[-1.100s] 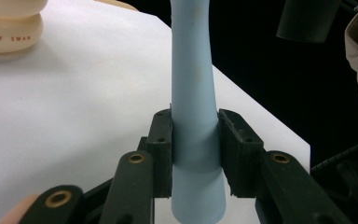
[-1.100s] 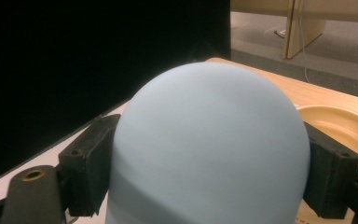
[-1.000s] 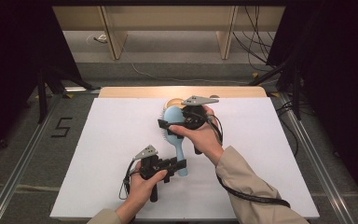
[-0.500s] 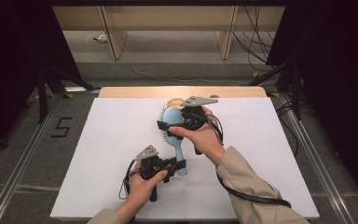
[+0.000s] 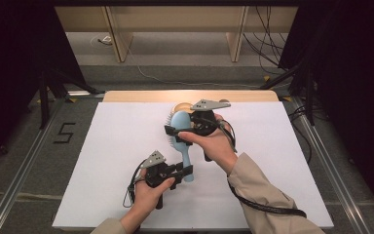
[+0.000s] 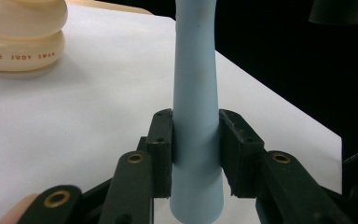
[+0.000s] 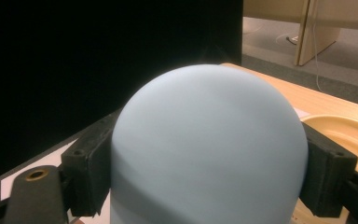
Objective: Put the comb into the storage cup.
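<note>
High view, brush: hairbrush [image 5: 181, 127] in pale blue lies over the middle of the white table [image 5: 97, 161], head to the far side, handle to the near side.
High view, left gripper: left gripper [image 5: 184, 171] clamps the near end of the handle from the left.
High view, right gripper: right gripper [image 5: 173, 132] reaches in from the right and closes across the brush head, bristles pointing left.
High view, dish: tan dish [image 5: 181, 107] sits just beyond the head, at the table's far edge.
Left gripper view, grip: both pads press flat on the slim handle [image 6: 195, 140], narrow and centred; a cream object with red lettering [image 6: 21, 35] stands on the table at far left.
Right gripper view, grip: jaws stand wide yet bear on both sides of the rounded head [image 7: 207, 149]; the dish rim [image 7: 340, 128] shows at right.
Advice, as I judge it: keep both holds squared, move the two hands together so the brush does not twist, and lift clear of the dish before carrying it anywhere.
</note>
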{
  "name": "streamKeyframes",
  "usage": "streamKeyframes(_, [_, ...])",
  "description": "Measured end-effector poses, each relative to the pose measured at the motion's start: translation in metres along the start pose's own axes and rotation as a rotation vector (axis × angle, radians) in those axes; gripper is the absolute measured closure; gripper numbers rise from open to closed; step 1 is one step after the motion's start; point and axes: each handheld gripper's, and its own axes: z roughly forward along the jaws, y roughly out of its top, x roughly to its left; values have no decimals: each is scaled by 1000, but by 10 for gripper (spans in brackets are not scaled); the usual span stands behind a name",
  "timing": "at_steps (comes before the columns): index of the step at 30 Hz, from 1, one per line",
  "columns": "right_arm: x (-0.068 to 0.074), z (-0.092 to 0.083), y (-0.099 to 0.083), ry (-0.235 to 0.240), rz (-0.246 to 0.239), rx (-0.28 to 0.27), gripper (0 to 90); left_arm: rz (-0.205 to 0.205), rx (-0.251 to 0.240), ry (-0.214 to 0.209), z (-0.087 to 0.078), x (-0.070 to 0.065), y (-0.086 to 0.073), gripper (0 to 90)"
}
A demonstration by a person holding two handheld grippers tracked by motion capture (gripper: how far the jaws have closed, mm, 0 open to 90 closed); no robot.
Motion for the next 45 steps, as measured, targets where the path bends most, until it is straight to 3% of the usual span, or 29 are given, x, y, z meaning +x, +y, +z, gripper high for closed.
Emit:
streamKeyframes(7, [0,-2,1,1,14,-19,200,61,26,43,-2,-1,3,652])
streamKeyframes(9, [-1,-3,1,0,18,-30,200,80,59,56,-1,-1,4,622])
streamKeyframes(14, [-2,-5,5,-5,20,-33,201,123,88,68,1,-4,4,547])
streamKeyframes(16, [-3,-7,7,-13,23,-47,201,145,99,73,1,-6,4,368])
streamKeyframes(17, [-3,-7,7,-13,23,-47,201,155,103,76,0,-7,5,368])
streamKeyframes(18, [-4,-8,8,-22,20,-59,201,164,106,78,0,-8,6,242])
streamKeyframes(19, [-4,-8,8,-22,20,-59,201,171,110,72,-1,-9,7,242])
streamKeyframes(22, [-5,-8,10,-33,17,-59,202,178,126,58,-5,-9,10,116])
streamKeyframes(26, [-6,-8,11,-46,20,-75,202,202,141,74,-10,-5,10,0])
streamKeyframes(30, [-8,-8,11,-59,21,-82,202,208,140,117,-20,2,9,0])
streamKeyframes(34, [-11,-10,12,-70,21,-87,202,210,118,129,-34,11,9,0])
streamKeyframes(39, [-12,-11,13,-82,15,-93,203,255,98,171,-46,17,10,0])
streamKeyframes(45, [-14,-12,15,-92,6,-111,203,270,83,187,-52,21,9,0])
